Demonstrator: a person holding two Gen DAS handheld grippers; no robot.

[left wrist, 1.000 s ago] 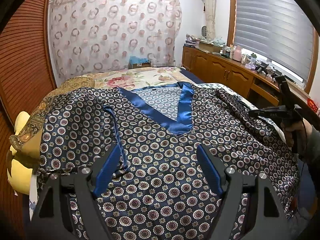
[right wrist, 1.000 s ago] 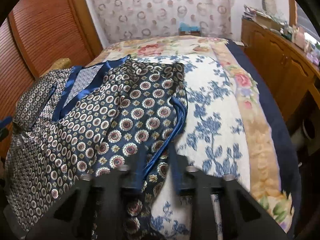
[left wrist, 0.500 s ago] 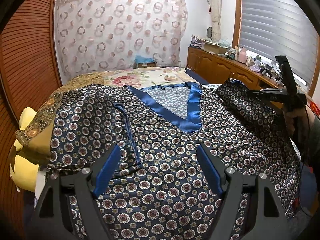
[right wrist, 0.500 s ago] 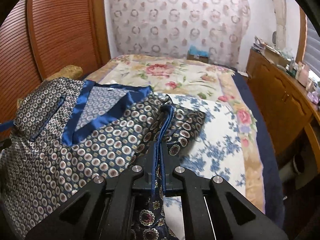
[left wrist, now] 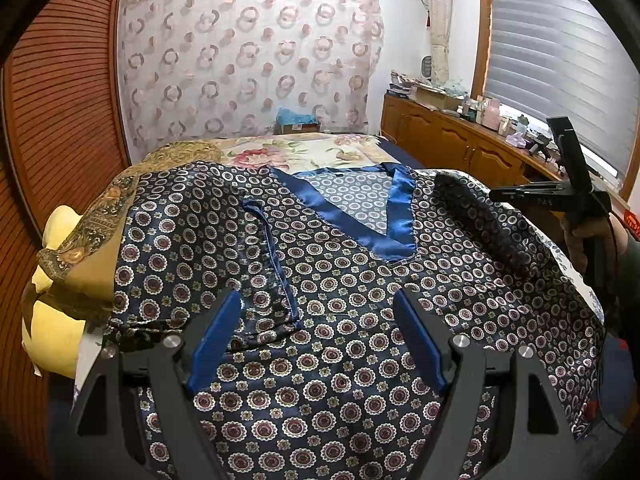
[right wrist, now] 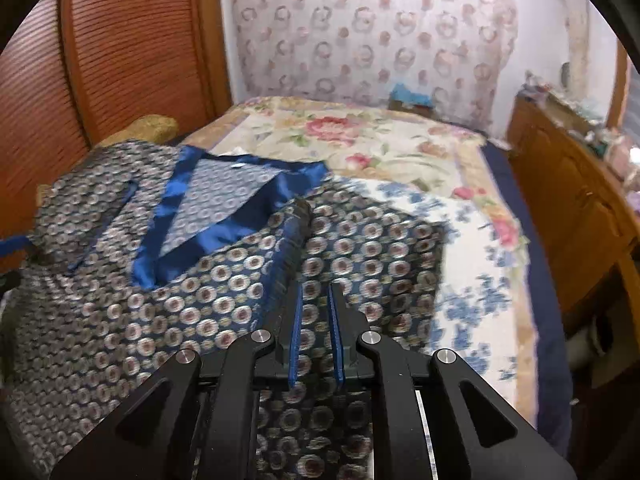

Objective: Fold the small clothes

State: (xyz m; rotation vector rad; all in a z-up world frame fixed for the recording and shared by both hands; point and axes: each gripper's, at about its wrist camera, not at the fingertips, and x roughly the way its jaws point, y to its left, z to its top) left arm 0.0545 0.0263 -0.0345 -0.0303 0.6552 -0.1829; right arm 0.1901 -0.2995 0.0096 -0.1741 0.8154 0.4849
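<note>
Bed point(right wrist: 472, 208), sleeve point(right wrist: 372, 256) folded inward since — seemingly released, right gripper point(right wrist: 316, 332) jaws opening

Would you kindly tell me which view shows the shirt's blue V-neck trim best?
The left wrist view: the V-neck trim is sharp, frontal and complete. The right wrist view shows the trim blurred and from the side.

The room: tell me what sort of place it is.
Most likely a home bedroom. A bed with a floral quilt takes up the middle, with the patterned top spread over it; a curtain covers the far wall, and a wooden cabinet cluttered with small items runs under the window blind.
</note>
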